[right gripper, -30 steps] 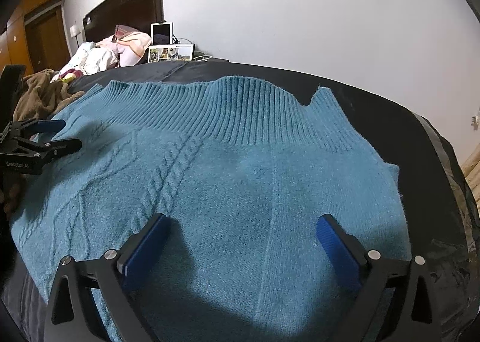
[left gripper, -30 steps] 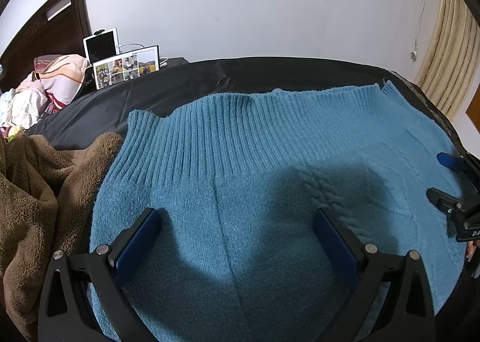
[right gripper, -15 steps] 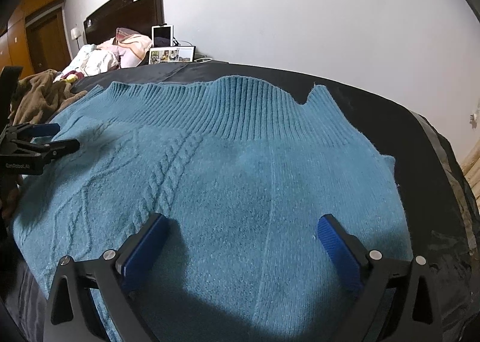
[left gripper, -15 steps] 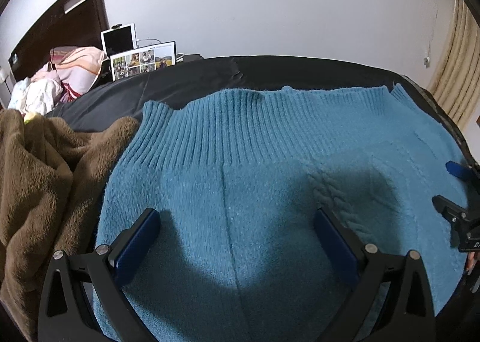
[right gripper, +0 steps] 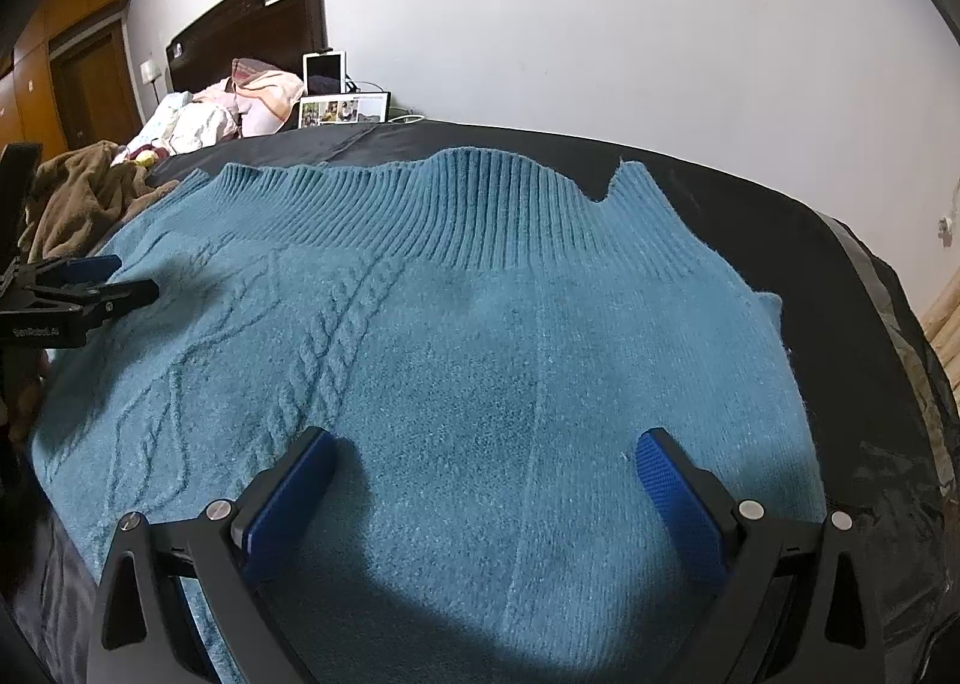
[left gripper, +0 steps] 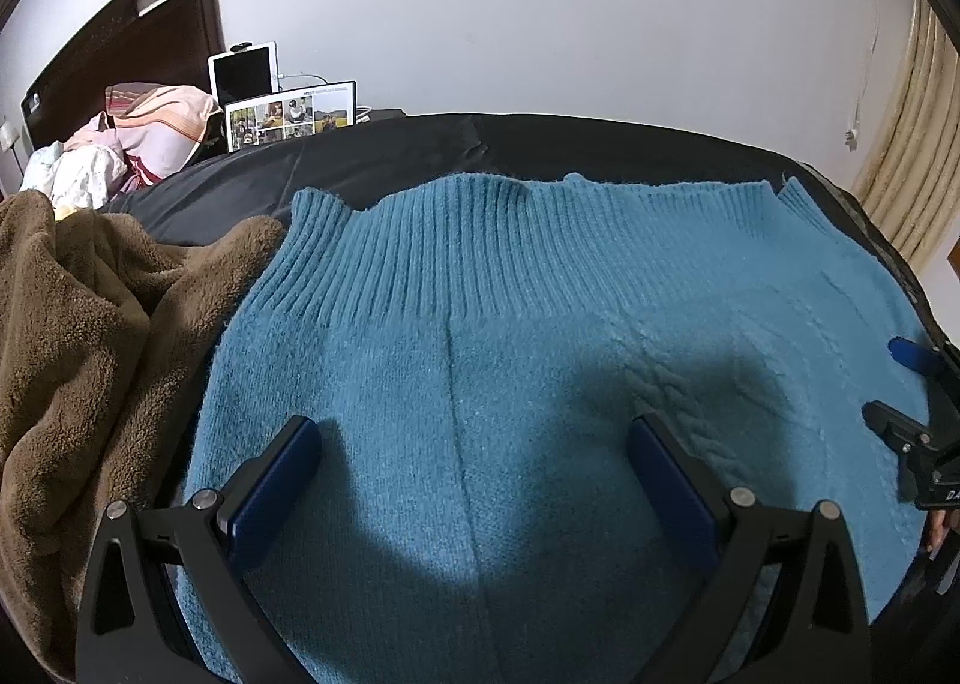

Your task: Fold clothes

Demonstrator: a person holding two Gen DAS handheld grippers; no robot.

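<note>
A teal knit sweater lies spread flat on a black sheet, its ribbed hem at the far side. It also fills the right wrist view, with a cable pattern on its left half. My left gripper is open and empty just above the sweater's left part. My right gripper is open and empty above the sweater's right part. Each gripper shows at the edge of the other's view: the right one and the left one.
A brown fleece blanket is bunched left of the sweater. Pillows and clothes, a tablet and a photo board stand at the far left by the headboard. The black sheet edges the bed on the right.
Both grippers have drifted slightly, the left view shifting left so more of the brown blanket shows. Both stay open and the sweater has not moved.
</note>
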